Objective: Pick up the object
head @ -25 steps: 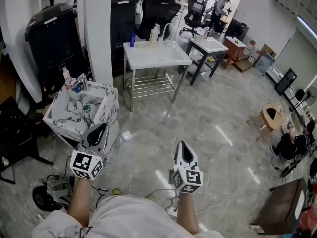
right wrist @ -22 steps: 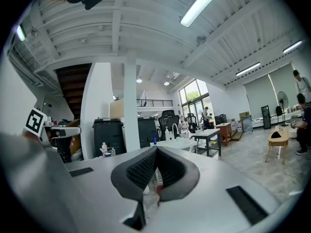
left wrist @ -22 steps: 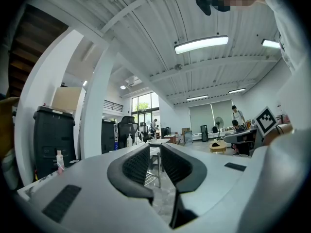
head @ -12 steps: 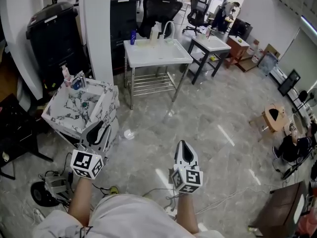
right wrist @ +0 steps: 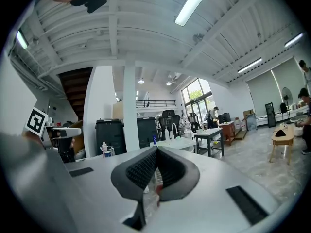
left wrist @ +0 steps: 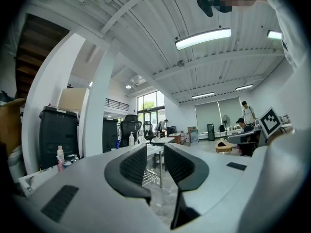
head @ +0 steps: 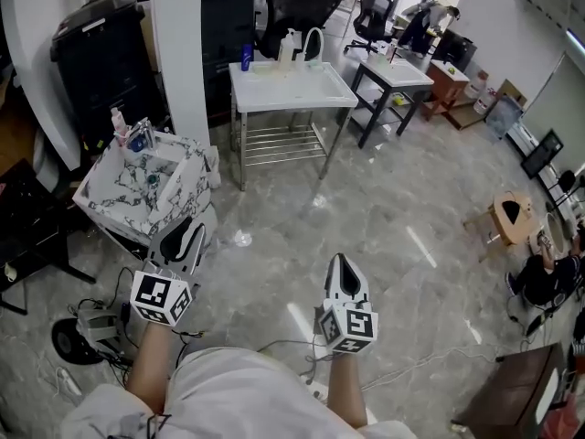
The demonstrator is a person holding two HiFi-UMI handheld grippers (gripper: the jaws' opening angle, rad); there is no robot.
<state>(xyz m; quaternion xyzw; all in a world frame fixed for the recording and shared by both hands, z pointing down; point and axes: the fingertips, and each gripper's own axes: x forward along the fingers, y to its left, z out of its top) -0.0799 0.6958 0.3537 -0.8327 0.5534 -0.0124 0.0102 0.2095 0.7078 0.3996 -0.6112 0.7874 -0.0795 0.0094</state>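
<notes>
Nothing in view stands out as the object to pick up. My left gripper (head: pixel 187 237) is held low over the grey floor beside a marble-patterned sink unit (head: pixel 108 199), jaws open and empty. In the left gripper view the left gripper (left wrist: pixel 155 153) shows a clear gap between its ribbed pads. My right gripper (head: pixel 340 265) hovers over bare floor at centre, its tips pressed together with nothing in them. The right gripper view shows the right gripper (right wrist: pixel 156 152) shut. A small clear item (head: pixel 239 238) lies on the floor just ahead of the left gripper.
A white table (head: pixel 302 94) with bottles (head: pixel 287 46) stands ahead, a white pillar (head: pixel 178 53) and black bin (head: pixel 105 48) to its left. A black-framed table (head: pixel 407 73) is beyond. Cables and a device (head: pixel 87 323) lie at lower left. A wooden stool (head: pixel 507 216) sits right.
The view has crept forward: the sink unit and white table sit a little nearer and lower. Both grippers keep their pose, left open, right shut.
</notes>
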